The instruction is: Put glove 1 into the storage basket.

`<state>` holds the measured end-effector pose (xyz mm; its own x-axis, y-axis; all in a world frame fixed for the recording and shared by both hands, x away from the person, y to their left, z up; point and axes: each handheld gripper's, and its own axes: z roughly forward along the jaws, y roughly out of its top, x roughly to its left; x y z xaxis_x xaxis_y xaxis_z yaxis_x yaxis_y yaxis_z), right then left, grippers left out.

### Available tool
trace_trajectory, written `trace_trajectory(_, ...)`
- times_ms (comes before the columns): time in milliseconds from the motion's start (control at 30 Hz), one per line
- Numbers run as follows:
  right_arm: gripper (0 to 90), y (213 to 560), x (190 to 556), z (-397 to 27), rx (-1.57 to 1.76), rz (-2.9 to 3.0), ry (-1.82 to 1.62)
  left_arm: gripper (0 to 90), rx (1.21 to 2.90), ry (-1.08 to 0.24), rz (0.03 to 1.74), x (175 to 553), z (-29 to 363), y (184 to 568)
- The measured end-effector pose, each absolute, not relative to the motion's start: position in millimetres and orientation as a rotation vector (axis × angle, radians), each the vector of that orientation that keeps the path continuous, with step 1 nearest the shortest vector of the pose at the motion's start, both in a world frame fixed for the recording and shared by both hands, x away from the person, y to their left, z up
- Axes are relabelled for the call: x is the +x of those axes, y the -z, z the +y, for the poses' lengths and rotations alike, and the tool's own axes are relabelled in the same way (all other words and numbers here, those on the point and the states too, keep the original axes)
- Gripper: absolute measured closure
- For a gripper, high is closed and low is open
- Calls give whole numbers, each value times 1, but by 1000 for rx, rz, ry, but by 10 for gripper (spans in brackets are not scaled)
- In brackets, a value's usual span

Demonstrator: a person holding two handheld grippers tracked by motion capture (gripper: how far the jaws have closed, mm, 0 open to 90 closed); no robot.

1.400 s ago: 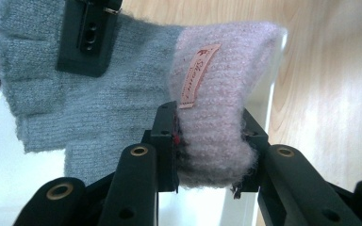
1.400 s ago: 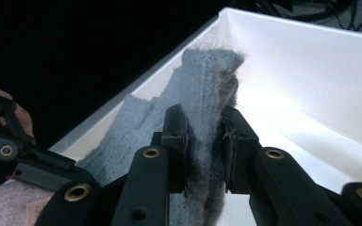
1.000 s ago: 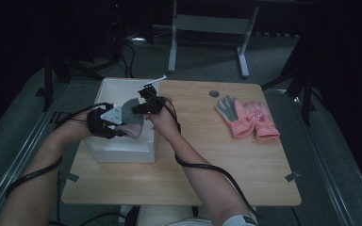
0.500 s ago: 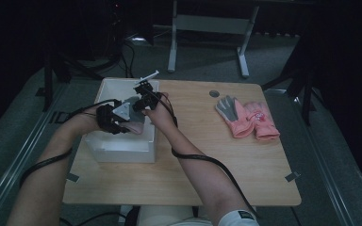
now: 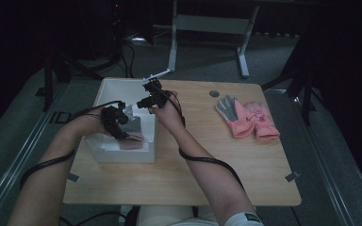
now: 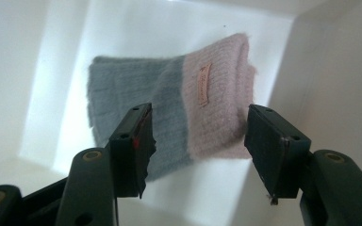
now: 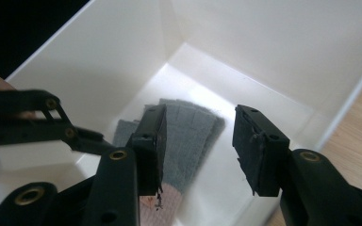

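Grey-and-pink knitted glove [image 6: 179, 108] is lying flat on the floor of the white box [image 5: 104, 89], which is sitting at about 10 o'clock on the wooden desk [image 5: 217, 165]. In the left gripper view the pink cuff, with a small label on it, is pointing toward 3 o'clock and the grey part toward 9 o'clock. The left claw [image 6: 198, 141] is hanging over the glove with its jaws standing moderately apart; they have just been opening, and nothing is being pinched between them, the glove lying beyond them on the box floor. The right claw [image 7: 198, 141] is hovering inside the box above the grey end of the same glove [image 7: 188, 136], its jaws also having just been opening, parted to a middling gap and gripping nothing. In the high view the left claw [image 5: 114, 123] is sitting at the box's near part and the right claw [image 5: 151, 96] at its right wall, toward 1 o'clock from the left one. Well apart, at about 2 o'clock on the desk, a second pair of pink-and-grey gloves [image 5: 247, 118] is lying.
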<state>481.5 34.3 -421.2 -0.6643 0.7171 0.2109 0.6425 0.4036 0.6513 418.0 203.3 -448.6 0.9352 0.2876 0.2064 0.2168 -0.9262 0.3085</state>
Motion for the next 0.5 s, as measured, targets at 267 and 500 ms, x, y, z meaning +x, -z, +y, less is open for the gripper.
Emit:
trace_trajectory(267, 542, 405, 468, 13, 1187, 2532, -1194, 398, 2675, -394, 416, 408, 204, 428)
trace_trajectory(500, 548, 398, 455, -13, 1160, 2503, -1228, 399, 2595, -408, 419, 404, 190, 412)
